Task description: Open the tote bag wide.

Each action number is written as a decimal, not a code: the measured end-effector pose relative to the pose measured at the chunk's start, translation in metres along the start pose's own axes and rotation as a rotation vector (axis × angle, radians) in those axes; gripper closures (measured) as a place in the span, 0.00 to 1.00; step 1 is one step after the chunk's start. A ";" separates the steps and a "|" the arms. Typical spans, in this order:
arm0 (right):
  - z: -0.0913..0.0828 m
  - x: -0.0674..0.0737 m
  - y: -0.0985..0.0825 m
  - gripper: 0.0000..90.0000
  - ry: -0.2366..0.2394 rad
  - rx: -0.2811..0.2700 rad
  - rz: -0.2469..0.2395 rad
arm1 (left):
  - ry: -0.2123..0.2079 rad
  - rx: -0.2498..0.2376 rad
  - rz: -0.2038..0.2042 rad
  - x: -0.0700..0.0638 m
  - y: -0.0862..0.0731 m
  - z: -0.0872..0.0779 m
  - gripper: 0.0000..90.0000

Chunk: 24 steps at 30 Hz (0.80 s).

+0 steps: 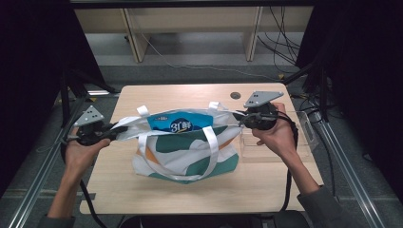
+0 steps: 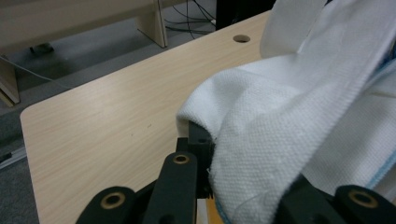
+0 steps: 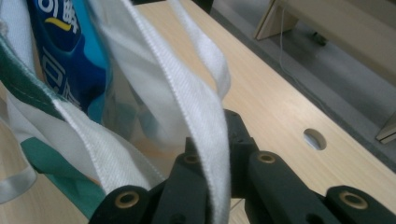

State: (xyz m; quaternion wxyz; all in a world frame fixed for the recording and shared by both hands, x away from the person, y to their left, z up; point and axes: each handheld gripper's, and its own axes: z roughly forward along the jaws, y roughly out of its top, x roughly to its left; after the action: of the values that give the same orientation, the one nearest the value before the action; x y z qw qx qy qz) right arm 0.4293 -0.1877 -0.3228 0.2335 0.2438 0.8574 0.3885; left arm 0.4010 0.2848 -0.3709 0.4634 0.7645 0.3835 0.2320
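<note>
Fingers (image 2: pixel 187 154) of both grippers clenched on the tote bag (image 1: pixel 190 152) rim — bag stretched between them.

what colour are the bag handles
White. The tote bag has white webbing handles; the weave shows best in the right gripper view.

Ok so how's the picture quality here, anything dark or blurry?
High view: surroundings nearly black, table evenly lit, tote bag slightly soft. Left gripper view: fabric weave sharp, background floor blurred. Right gripper view: blue package out of focus, strap crisp.
</note>
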 end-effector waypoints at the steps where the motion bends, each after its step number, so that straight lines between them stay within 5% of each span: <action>1: 0.004 0.000 -0.002 0.98 -0.002 0.002 0.016 | -0.006 0.004 -0.001 0.001 -0.002 0.003 0.91; 7: 0.020 0.007 -0.014 0.98 -0.006 0.040 -0.017 | -0.022 0.137 0.025 0.003 -0.029 0.023 0.92; 11: 0.031 0.014 -0.028 0.98 -0.006 0.046 0.015 | -0.056 0.145 -0.024 0.004 -0.047 0.033 0.92; 19: 0.039 0.026 -0.057 0.98 -0.012 0.060 0.022 | -0.071 0.247 0.060 -0.002 -0.056 0.046 0.92; 24: 0.049 0.038 -0.080 0.98 -0.006 0.092 0.064 | -0.103 0.315 0.051 -0.009 -0.073 0.064 0.92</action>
State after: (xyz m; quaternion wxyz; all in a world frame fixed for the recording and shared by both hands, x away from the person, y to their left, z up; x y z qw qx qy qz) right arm 0.4098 -0.1839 -0.4219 0.2119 0.2826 0.8655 0.3550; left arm 0.4138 0.2639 -0.4652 0.3509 0.8480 0.3712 0.1412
